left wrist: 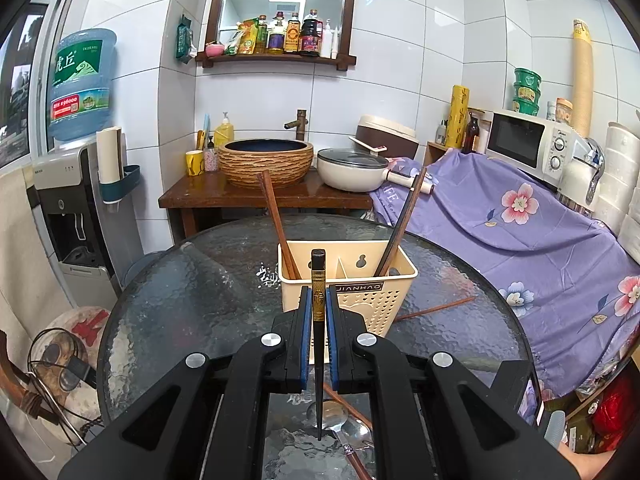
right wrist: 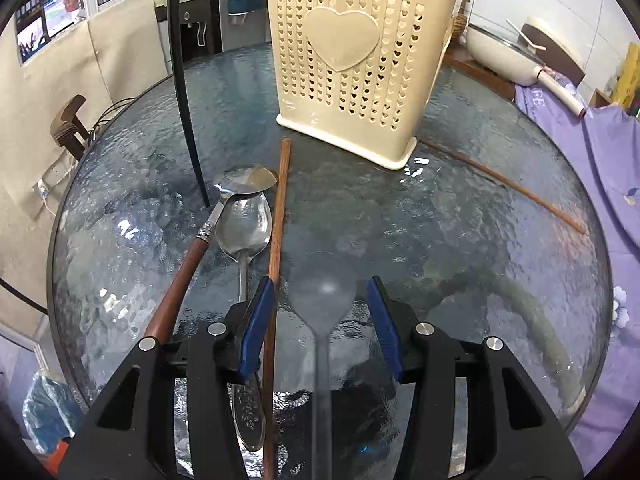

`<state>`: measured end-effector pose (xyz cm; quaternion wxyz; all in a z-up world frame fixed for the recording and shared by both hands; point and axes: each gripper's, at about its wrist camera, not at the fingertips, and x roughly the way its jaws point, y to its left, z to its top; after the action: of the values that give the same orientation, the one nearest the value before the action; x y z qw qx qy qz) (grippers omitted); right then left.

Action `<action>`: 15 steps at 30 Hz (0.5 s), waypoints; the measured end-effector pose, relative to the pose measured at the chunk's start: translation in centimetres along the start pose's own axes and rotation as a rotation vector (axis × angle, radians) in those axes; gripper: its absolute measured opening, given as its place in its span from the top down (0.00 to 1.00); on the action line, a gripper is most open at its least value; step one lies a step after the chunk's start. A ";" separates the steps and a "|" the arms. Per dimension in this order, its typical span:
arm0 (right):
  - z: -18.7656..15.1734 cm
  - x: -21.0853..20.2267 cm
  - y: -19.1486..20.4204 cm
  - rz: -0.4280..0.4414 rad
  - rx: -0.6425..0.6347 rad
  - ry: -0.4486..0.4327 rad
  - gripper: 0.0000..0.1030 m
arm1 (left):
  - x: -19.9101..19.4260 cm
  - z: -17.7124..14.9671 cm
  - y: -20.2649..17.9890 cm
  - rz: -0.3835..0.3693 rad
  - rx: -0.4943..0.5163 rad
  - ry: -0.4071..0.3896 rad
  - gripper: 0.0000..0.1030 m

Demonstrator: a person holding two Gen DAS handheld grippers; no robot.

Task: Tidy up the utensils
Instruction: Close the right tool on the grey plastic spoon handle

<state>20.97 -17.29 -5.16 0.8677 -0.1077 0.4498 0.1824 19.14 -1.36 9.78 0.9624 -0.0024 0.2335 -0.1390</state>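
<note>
So we've got the left gripper [left wrist: 319,312] clamped on 1 black chopstick [left wrist: 318,280] right by the cream holder [right wrist: 348,60]; right gripper [right wrist: 320,296] hangs unclenched over a brown chopstick [right wrist: 279,216] on the glass table [right wrist: 460,220].

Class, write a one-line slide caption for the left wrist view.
Left gripper holds a black chopstick upright before the cream utensil holder on the glass table.

Lower end of the brown chopstick [right wrist: 276,240] cut off by the frame's bottom edge, under the right hand-held gripper [right wrist: 320,300].
</note>
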 end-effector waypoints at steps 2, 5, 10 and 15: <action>0.1 0.2 -0.4 0.020 0.018 0.006 0.53 | 0.0 0.0 0.0 0.000 -0.003 0.002 0.93; 0.4 0.8 -1.4 0.096 0.077 0.027 0.57 | 0.0 0.0 0.0 -0.001 -0.004 0.002 0.93; 0.5 0.7 -1.3 0.104 0.077 0.026 0.64 | 0.0 0.0 0.1 -0.002 -0.001 0.001 0.93; 0.5 0.2 -1.1 0.106 0.076 0.000 0.65 | 0.0 0.0 0.1 -0.001 -0.004 0.001 0.93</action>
<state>21.91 -18.05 -5.01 0.8603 -0.0509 0.4614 0.2108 19.16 -1.28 9.79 0.9621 -0.0043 0.2343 -0.1391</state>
